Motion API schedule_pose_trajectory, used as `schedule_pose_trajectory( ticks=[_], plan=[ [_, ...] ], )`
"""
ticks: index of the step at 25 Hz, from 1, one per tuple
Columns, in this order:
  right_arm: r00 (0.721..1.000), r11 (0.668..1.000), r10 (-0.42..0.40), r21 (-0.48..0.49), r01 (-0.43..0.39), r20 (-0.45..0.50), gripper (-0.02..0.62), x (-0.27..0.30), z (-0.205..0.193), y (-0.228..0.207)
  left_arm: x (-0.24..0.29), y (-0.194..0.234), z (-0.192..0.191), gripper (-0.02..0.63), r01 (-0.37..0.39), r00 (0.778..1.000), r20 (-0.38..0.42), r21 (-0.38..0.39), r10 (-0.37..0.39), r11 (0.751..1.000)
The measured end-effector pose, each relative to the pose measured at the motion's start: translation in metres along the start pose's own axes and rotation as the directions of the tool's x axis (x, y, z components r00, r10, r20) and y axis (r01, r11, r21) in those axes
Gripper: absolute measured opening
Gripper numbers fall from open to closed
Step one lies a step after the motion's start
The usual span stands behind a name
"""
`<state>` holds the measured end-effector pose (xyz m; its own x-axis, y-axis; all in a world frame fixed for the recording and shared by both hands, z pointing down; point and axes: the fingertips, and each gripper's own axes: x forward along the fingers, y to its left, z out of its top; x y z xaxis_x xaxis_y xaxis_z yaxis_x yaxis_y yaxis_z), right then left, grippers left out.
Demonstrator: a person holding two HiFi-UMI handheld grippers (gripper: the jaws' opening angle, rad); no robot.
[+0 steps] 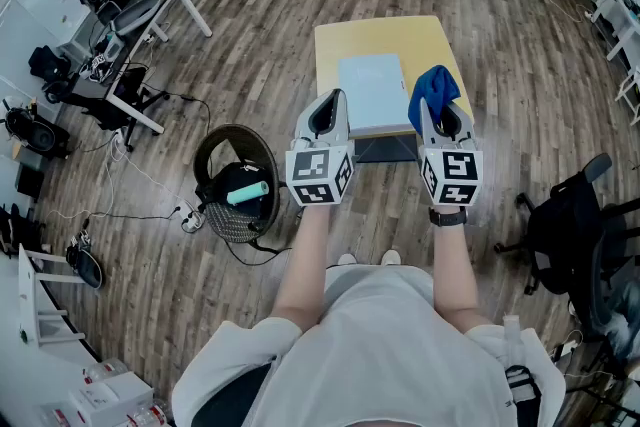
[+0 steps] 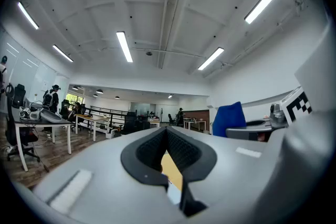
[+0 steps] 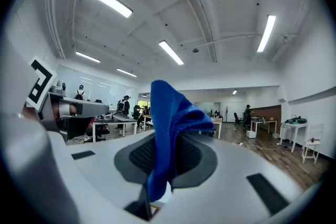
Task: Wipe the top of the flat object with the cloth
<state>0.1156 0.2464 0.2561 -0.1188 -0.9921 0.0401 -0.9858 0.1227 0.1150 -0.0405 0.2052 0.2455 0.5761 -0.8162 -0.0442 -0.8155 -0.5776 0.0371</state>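
A pale blue-grey flat object [image 1: 372, 93] lies on a small yellow table [image 1: 400, 33] in front of me. My right gripper [image 1: 440, 111] is shut on a blue cloth [image 1: 432, 87], which stands up out of the jaws over the table's right side. In the right gripper view the blue cloth [image 3: 165, 113] rises from between the right gripper [image 3: 165, 139] pads. My left gripper [image 1: 333, 102] is held in the air at the flat object's near left corner, shut with nothing in it. The left gripper [image 2: 167, 131] view shows a sliver of yellow table [image 2: 170, 170] below its meeting pads.
On the wooden floor to the left stands a round black basket [image 1: 205, 165] holding a teal bottle [image 1: 248, 192]. A black office chair [image 1: 570, 225] is at the right. Desks and chairs [image 1: 120, 25] fill the far left. A dark box [image 1: 385, 150] sits under the table's near edge.
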Motion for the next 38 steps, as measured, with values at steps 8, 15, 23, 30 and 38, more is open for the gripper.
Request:
schedule_pose_trajectory(
  ticks=[8,15,23,30,38],
  plan=[
    [1.000,1.000,0.026,0.000,-0.026,0.017,0.054,-0.001,-0.002,-0.017,0.012,-0.025,-0.005,0.009,0.020,1.000,-0.001,-0.008,-0.020,1.000],
    [0.996,0.997,0.077,0.005,-0.078,0.050,0.054,-0.005,-0.002,-0.029,0.021,-0.044,-0.003,0.008,-0.010,1.000,0.016,0.012,0.010,1.000],
    [0.993,0.990,0.109,0.081,-0.112,0.043,0.054,0.004,-0.018,-0.040,0.024,-0.051,-0.030,0.009,-0.010,0.999,-0.046,0.027,0.012,1.000],
    [0.998,0.990,0.068,0.121,-0.070,0.018,0.054,0.046,-0.035,-0.074,0.079,-0.042,-0.044,0.009,0.027,0.998,-0.049,0.019,-0.026,0.999],
    [0.997,0.994,0.070,0.077,-0.072,0.032,0.054,0.143,-0.010,-0.090,0.177,0.018,-0.025,0.009,0.046,0.999,0.003,-0.008,-0.045,0.999]
  ],
)
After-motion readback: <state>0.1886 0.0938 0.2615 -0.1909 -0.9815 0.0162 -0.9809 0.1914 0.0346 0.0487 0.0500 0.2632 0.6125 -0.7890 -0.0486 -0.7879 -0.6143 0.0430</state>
